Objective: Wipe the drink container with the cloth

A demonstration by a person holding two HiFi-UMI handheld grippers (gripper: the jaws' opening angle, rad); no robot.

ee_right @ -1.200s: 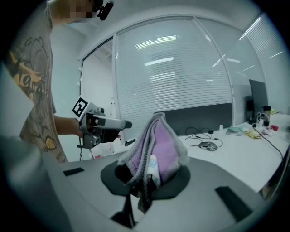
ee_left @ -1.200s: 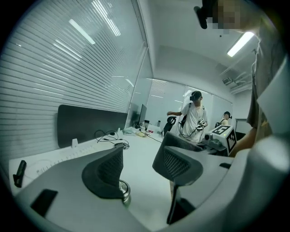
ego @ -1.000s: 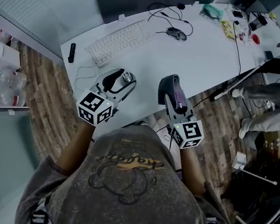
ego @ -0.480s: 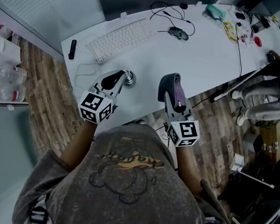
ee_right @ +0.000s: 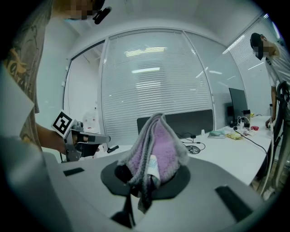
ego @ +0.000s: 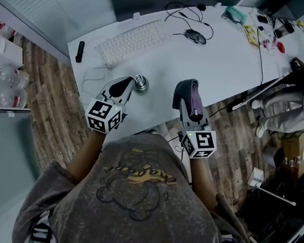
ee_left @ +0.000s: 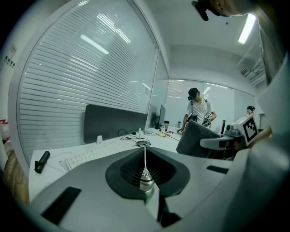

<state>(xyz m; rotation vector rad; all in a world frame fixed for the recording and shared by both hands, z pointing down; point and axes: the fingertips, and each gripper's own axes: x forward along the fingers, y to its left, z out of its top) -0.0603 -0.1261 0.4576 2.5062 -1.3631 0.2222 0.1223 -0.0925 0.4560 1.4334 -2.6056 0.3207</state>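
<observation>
Tabletop [ego: 220, 66] bare through the middle, out to near edge. Keyboard [ego: 133, 42] blocks far-left stretch; mouse [ego: 195, 36] at far edge; clutter [ego: 258, 29] fills far right corner; drink container [ego: 140, 82] stands by near edge.

The drink container [ee_left: 145, 180] shows only a metal sliver (its body is hidden); far worktop [ego: 215, 65] clutter [ego: 262, 32] is too small to tell.
</observation>
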